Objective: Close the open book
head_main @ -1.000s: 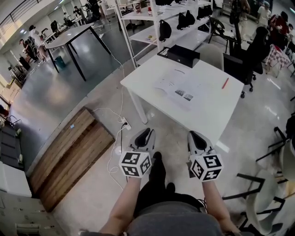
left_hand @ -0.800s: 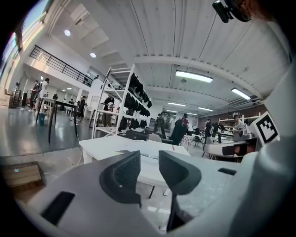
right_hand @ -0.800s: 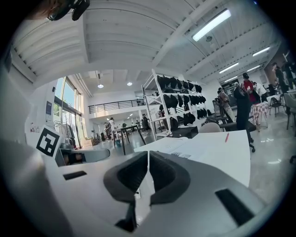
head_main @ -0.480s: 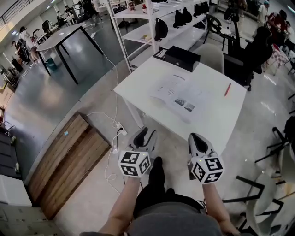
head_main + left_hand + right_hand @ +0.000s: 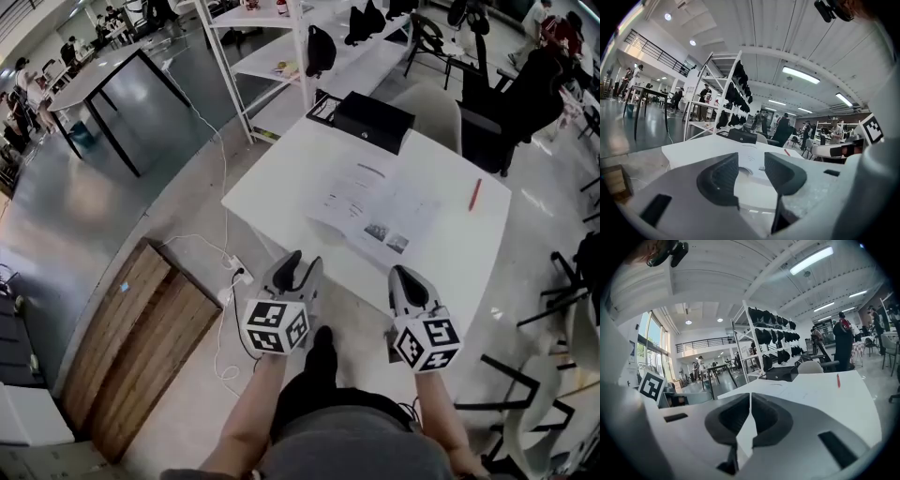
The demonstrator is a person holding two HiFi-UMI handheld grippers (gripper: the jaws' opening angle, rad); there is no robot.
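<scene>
We've closed in on the worktop point(image 5: 270, 190); book point(image 5: 375, 202) lies open, untouched. Left tongs point(image 5: 292, 265) opening, empty; right tongs point(image 5: 405, 278) look shut, empty.

Setting: large open-plan laboratory hall | Far: tall white metal shelving rack point(image 5: 302, 42) holding black bags point(image 5: 320, 52); black swivel office chairs point(image 5: 532, 89) | Near: white rectangular worktable point(image 5: 272, 183) on polished grey concrete floor point(image 5: 94, 206) | Overhead: fluorescent strip lights point(image 5: 800, 75); black-railed mezzanine gallery point(image 5: 654, 48), far left.
</scene>
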